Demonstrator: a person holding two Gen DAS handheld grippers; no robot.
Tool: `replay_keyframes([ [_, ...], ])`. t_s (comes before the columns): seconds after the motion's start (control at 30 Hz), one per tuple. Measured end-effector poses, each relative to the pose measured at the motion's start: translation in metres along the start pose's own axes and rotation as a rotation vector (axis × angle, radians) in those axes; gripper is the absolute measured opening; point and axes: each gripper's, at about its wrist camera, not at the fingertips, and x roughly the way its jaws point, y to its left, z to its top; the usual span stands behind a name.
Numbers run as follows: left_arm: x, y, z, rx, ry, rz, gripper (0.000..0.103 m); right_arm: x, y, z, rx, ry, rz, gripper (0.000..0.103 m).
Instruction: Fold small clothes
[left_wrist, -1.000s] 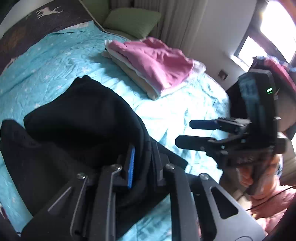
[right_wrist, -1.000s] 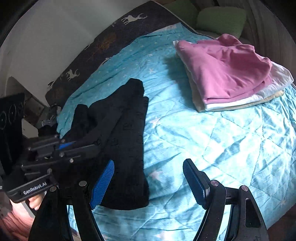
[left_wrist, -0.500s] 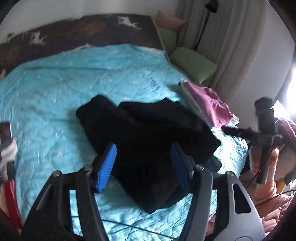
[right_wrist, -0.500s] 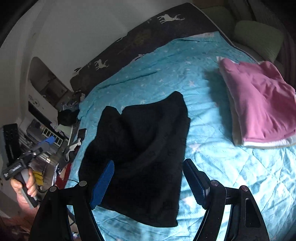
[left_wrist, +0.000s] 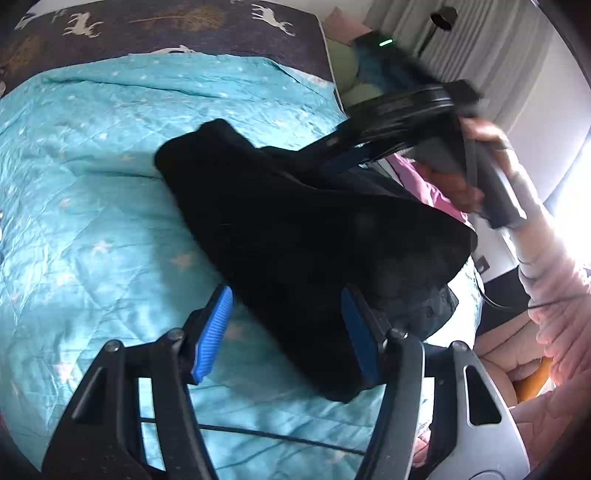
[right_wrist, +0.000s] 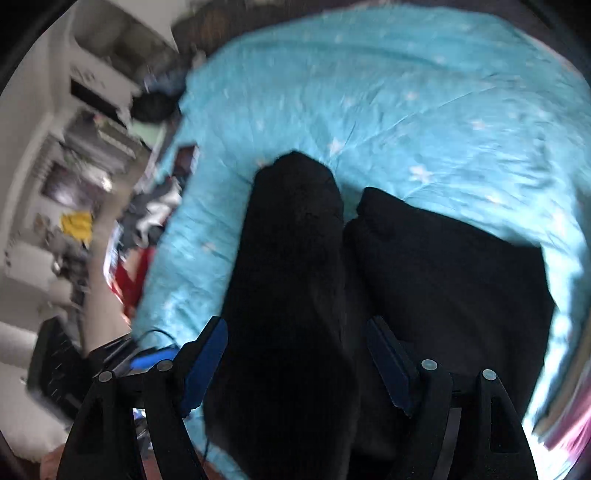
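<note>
A black garment (left_wrist: 295, 236) lies folded on the turquoise bedspread (left_wrist: 92, 184). My left gripper (left_wrist: 286, 332) is open and empty, just above the garment's near edge. My right gripper (right_wrist: 295, 365) is open and hangs over the garment (right_wrist: 424, 266), which shows a long narrow part (right_wrist: 295, 221) beside a wider folded part. In the left wrist view the right gripper (left_wrist: 343, 155) reaches over the garment's far right side, blurred by motion.
A pink folded garment (left_wrist: 424, 184) lies behind the black one at the bed's right side. A dark headboard band with deer (left_wrist: 166, 26) runs along the far edge. Green pillows (left_wrist: 347, 74) sit at the back corner. Cluttered shelves (right_wrist: 92, 147) stand left of the bed.
My left gripper let go of the black garment, opened and drew back. My right gripper swung in over the garment from the right.
</note>
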Motion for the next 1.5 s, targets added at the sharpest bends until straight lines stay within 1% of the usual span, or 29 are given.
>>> replay_keyframes([
  [0.07,-0.004,0.012,-0.001,-0.01,-0.015,-0.018,0.064,0.024,0.001,0.019,0.002,0.051,-0.043,0.079],
  [0.1,-0.005,0.016,-0.002,-0.012,-0.02,-0.031,0.067,0.036,0.0,0.027,0.014,0.071,-0.051,0.079],
  [0.13,-0.005,0.019,-0.002,-0.013,-0.024,-0.048,0.069,0.044,-0.005,0.031,0.029,0.084,-0.035,0.079],
  [0.2,-0.002,0.025,-0.003,-0.011,-0.025,-0.08,0.073,0.062,-0.009,0.042,0.071,0.124,0.042,0.079],
  [0.23,0.001,0.027,-0.002,-0.012,-0.022,-0.088,0.073,0.071,-0.008,0.044,0.078,0.148,0.065,0.081],
  [0.27,0.005,0.03,-0.002,-0.02,-0.013,-0.091,0.073,0.079,-0.006,0.047,0.073,0.168,0.061,0.083],
  [0.33,0.013,0.034,-0.001,-0.038,0.006,-0.095,0.073,0.095,0.004,0.053,0.041,0.191,-0.001,0.085],
  [0.37,0.018,0.036,-0.002,-0.051,0.013,-0.104,0.073,0.1,0.01,0.054,0.042,0.193,-0.03,0.079],
  [0.4,0.02,0.037,-0.003,-0.057,0.017,-0.11,0.073,0.103,0.015,0.056,0.046,0.179,-0.057,0.045],
  [0.43,0.021,0.038,-0.004,-0.063,0.02,-0.113,0.073,0.105,0.022,0.058,0.034,0.166,-0.082,0.023],
  [0.47,0.022,0.039,-0.003,-0.066,0.02,-0.114,0.073,0.103,0.03,0.059,0.026,0.156,-0.083,0.017],
  [0.5,0.021,0.038,-0.003,-0.065,0.017,-0.116,0.073,0.095,0.039,0.058,0.034,0.117,-0.08,0.017],
  [0.57,0.017,0.032,0.001,-0.052,0.0,-0.12,0.073,0.072,0.061,0.054,-0.004,0.035,-0.089,0.016],
  [0.63,0.011,0.025,0.006,-0.028,-0.026,-0.141,0.073,0.036,0.077,0.044,-0.026,-0.052,-0.07,0.016],
  [0.7,0.005,0.011,0.016,0.017,-0.063,-0.179,0.075,-0.006,0.083,0.024,-0.012,-0.146,-0.061,0.016],
  [0.73,0.004,0.004,0.02,0.041,-0.073,-0.194,0.076,-0.022,0.082,0.013,-0.001,-0.19,-0.069,0.016],
  [0.77,0.005,-0.005,0.024,0.067,-0.079,-0.208,0.077,-0.048,0.073,-0.006,0.02,-0.247,-0.08,0.016],
  [0.87,0.019,-0.032,0.034,0.131,-0.055,-0.234,0.078,-0.083,0.037,-0.049,0.114,-0.335,-0.117,0.017],
  [0.93,0.033,-0.048,0.038,0.16,-0.024,-0.248,0.078,-0.088,-0.009,-0.083,0.222,-0.356,-0.11,0.018],
  [0.97,0.045,-0.058,0.039,0.176,0.005,-0.25,0.078,-0.084,-0.026,-0.093,0.259,-0.354,-0.095,0.02],
  [1.0,0.053,-0.065,0.038,0.191,0.028,-0.241,0.078,-0.074,-0.053,-0.106,0.317,-0.341,-0.067,0.023],
  [1.03,0.062,-0.072,0.037,0.21,0.049,-0.221,0.078,-0.065,-0.075,-0.115,0.375,-0.317,-0.044,0.025],
  [1.07,0.07,-0.08,0.034,0.242,0.057,-0.172,0.078,-0.051,-0.095,-0.124,0.439,-0.294,-0.009,0.029],
  [1.13,0.075,-0.089,0.028,0.292,0.054,-0.118,0.079,-0.034,-0.123,-0.139,0.514,-0.292,0.086,0.033],
  [1.2,0.075,-0.093,0.023,0.313,0.051,-0.09,0.081,-0.032,-0.129,-0.144,0.518,-0.317,0.136,0.033],
  [1.23,0.075,-0.094,0.022,0.311,0.057,-0.081,0.081,-0.037,-0.127,-0.142,0.498,-0.325,0.129,0.033],
  [1.33,0.076,-0.091,0.019,0.286,0.081,-0.06,0.081,-0.064,-0.109,-0.133,0.406,-0.395,0.029,0.033],
  [1.43,0.072,-0.087,0.014,0.257,0.077,-0.056,0.081,-0.092,-0.11,-0.137,0.373,-0.452,-0.011,0.034],
  [1.5,0.065,-0.089,0.013,0.243,0.068,-0.069,0.081,-0.097,-0.115,-0.15,0.377,-0.452,-0.005,0.035],
])
